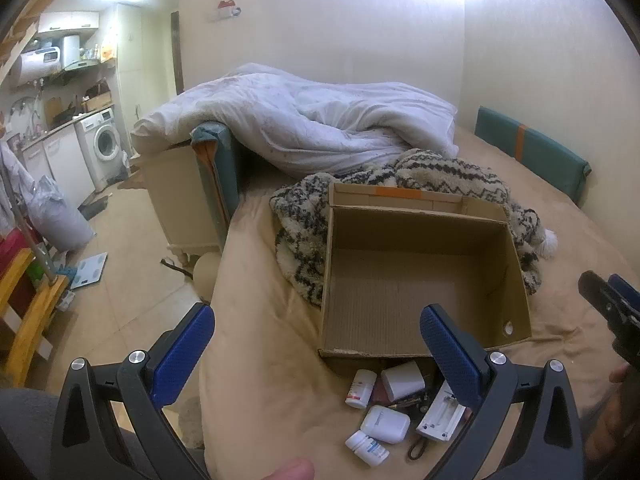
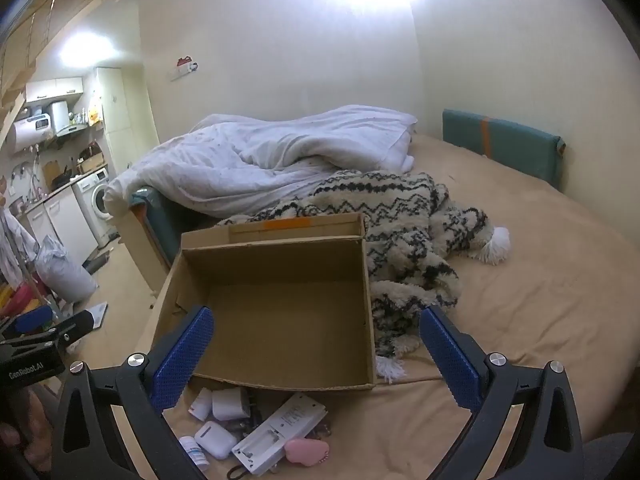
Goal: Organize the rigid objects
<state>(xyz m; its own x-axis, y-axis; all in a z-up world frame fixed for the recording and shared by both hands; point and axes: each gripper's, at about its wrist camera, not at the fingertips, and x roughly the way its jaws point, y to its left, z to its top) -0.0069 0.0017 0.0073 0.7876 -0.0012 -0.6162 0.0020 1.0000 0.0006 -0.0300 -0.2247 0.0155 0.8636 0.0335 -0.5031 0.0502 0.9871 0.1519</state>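
Both the left gripper (image 1: 316,344) and right gripper (image 2: 316,344) gaped wide and empty; the small white earbud case (image 1: 385,424) at lower centre looked light, stiff and slick, best pinched across its flat sides.

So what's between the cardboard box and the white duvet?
The zigzag blanket, bunched against the box's far and right sides and running back to the duvet. The right wrist view shows it best.

My fingers (image 1: 204,344) spread wide over bare bed (image 1: 260,360), empty cardboard box (image 1: 400,280) open above, patterned blanket (image 1: 304,216) crowding its far side, small items (image 1: 380,424) clustered at its near wall.
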